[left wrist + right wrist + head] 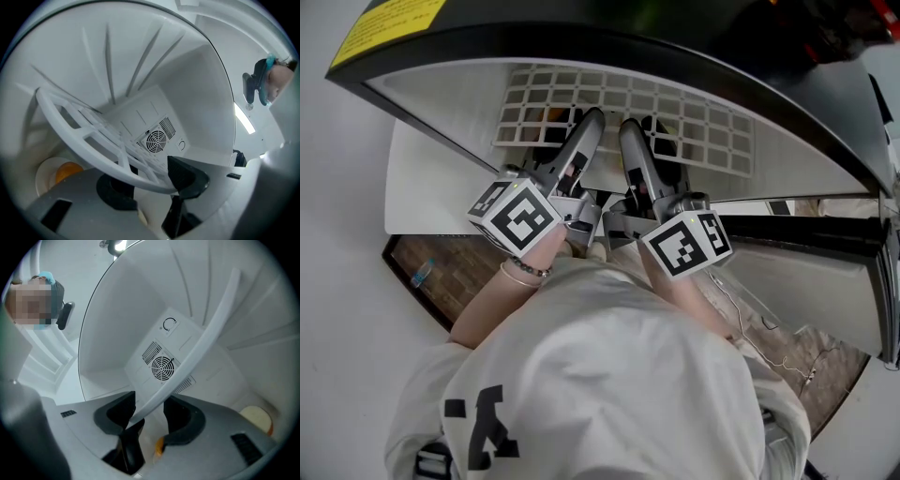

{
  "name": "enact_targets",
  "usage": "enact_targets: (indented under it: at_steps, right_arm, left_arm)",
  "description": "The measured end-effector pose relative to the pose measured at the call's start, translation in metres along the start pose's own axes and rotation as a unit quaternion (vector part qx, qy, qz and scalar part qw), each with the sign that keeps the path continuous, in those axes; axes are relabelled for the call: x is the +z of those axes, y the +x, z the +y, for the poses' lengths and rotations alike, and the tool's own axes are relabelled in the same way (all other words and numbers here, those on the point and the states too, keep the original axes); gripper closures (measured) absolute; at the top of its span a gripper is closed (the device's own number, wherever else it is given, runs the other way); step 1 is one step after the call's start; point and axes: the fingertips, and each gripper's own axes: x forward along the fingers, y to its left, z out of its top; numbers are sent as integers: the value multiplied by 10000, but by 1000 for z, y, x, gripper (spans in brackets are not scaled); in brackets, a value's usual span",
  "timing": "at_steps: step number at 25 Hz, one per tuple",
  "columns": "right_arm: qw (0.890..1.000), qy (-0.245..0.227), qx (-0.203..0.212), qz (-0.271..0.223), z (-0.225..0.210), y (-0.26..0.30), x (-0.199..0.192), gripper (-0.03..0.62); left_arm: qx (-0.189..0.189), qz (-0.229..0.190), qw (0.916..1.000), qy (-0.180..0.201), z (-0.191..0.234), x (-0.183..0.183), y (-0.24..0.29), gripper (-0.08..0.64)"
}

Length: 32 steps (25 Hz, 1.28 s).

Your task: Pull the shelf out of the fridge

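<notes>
The white grid shelf (703, 131) lies inside the open fridge. Its front rail (84, 126) crosses the left gripper view on a slant and runs between the jaws of my left gripper (152, 183), with both dark pads touching it. In the right gripper view the same rail (211, 319) slants down into my right gripper (150, 416), whose pads close on it from both sides. From the head view the left gripper (586, 127) and right gripper (630, 131) reach side by side to the shelf's front edge.
A round fan vent (156, 139) sits on the fridge's back wall. Below the shelf, a pale bowl holds something orange (61, 173). The black fridge top (581, 42) overhangs the opening. A white door panel (806, 281) stands at the right.
</notes>
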Motion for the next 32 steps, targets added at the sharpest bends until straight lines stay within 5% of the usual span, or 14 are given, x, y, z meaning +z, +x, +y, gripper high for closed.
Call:
enact_targets:
  at_steps: [32]
  right_arm:
    - [9998, 110, -110, 90, -15, 0, -14, 391]
  left_arm:
    - [152, 88, 9998, -73, 16, -12, 0, 367]
